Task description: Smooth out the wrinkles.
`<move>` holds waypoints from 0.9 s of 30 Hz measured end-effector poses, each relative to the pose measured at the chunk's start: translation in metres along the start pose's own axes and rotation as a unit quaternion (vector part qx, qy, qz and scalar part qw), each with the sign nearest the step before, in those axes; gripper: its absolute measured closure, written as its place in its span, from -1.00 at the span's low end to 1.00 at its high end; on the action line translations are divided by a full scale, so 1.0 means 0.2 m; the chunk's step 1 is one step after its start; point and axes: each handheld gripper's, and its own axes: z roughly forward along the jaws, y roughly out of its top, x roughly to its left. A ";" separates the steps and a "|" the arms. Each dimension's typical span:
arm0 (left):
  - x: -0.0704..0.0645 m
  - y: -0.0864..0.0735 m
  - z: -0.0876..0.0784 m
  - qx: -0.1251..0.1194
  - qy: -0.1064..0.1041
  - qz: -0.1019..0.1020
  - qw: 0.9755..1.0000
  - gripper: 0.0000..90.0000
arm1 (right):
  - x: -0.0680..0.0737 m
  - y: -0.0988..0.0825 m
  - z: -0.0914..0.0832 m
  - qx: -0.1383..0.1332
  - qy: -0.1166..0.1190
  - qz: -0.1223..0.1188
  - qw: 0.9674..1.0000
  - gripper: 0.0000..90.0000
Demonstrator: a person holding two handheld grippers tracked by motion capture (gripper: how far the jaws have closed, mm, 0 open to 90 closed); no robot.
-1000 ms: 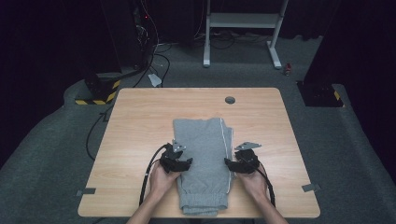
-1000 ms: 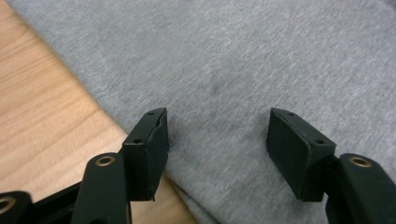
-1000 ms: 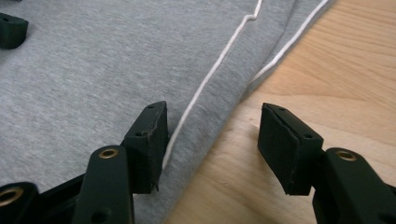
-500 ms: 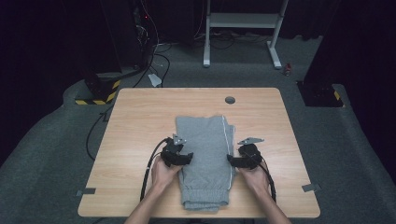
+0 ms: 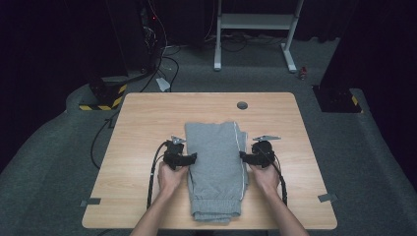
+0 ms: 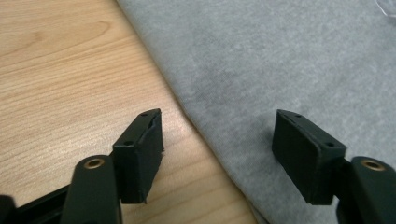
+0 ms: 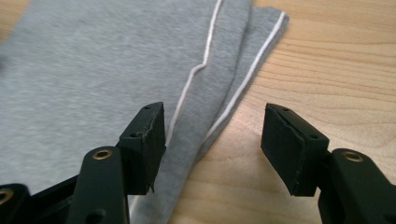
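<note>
a pair of folded grey sweatpants (image 5: 216, 169) lay lengthwise on the middle of a wooden table (image 5: 147, 118), cuffed hems toward the person's edge, as two hand-held grippers flanked it. the left gripper (image 5: 189, 158) sat at the garment's left edge, its jaws spread wide after just opening further; in the left gripper view (image 6: 219, 140) one jaw stood over bare wood and the other over grey cloth, the fabric edge running between them, nothing pinched. the right gripper (image 5: 243, 156) stood at the opposite edge, jaws likewise apart and empty; the right gripper view (image 7: 212, 135) showed two stacked layers trimmed with a white stripe (image 7: 205, 65) ending between its jaws.

the fleece looked soft, light and limp, likely to sag and slide apart in layers unless every layer was caught together. the side edges near mid-length, where both grippers already waited, seemed the fair place to take hold, with one jaw slipped under the stack. the offset layers on the right might need a deeper bite.

bare tabletop lay open on either side and beyond the pants, apart from a round grommet (image 5: 242, 105) near the far edge; the hems lay close to the near edge, leaving little room there.
</note>
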 end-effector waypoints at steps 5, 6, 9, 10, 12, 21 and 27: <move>-0.02 0.06 0.04 0.028 0.017 0.022 0.999 -0.42 | 0.01 0.03 0.05 0.013 -0.009 0.000 1.000 -0.11; -0.02 0.06 0.04 0.027 0.021 0.023 0.999 -0.42 | 0.02 0.03 0.06 0.017 -0.010 -0.002 1.000 -0.11; -0.02 0.07 0.05 0.030 0.025 0.025 0.999 -0.44 | 0.03 0.04 0.07 0.014 -0.012 -0.002 1.000 -0.09; -0.02 0.07 0.06 0.028 0.026 0.026 0.999 -0.45 | 0.04 0.04 0.08 0.014 -0.015 -0.004 1.000 -0.09; -0.03 0.07 0.06 0.023 0.029 0.026 0.999 -0.46 | 0.05 0.05 0.09 0.018 -0.019 -0.013 1.000 -0.09; -0.04 0.07 0.07 0.014 0.024 0.031 0.999 -0.34 | 0.11 0.09 0.12 0.032 -0.034 -0.049 0.998 0.07; -0.05 0.07 0.06 0.009 0.006 0.040 0.999 0.06 | 0.12 0.10 0.12 0.039 -0.022 -0.060 0.997 0.38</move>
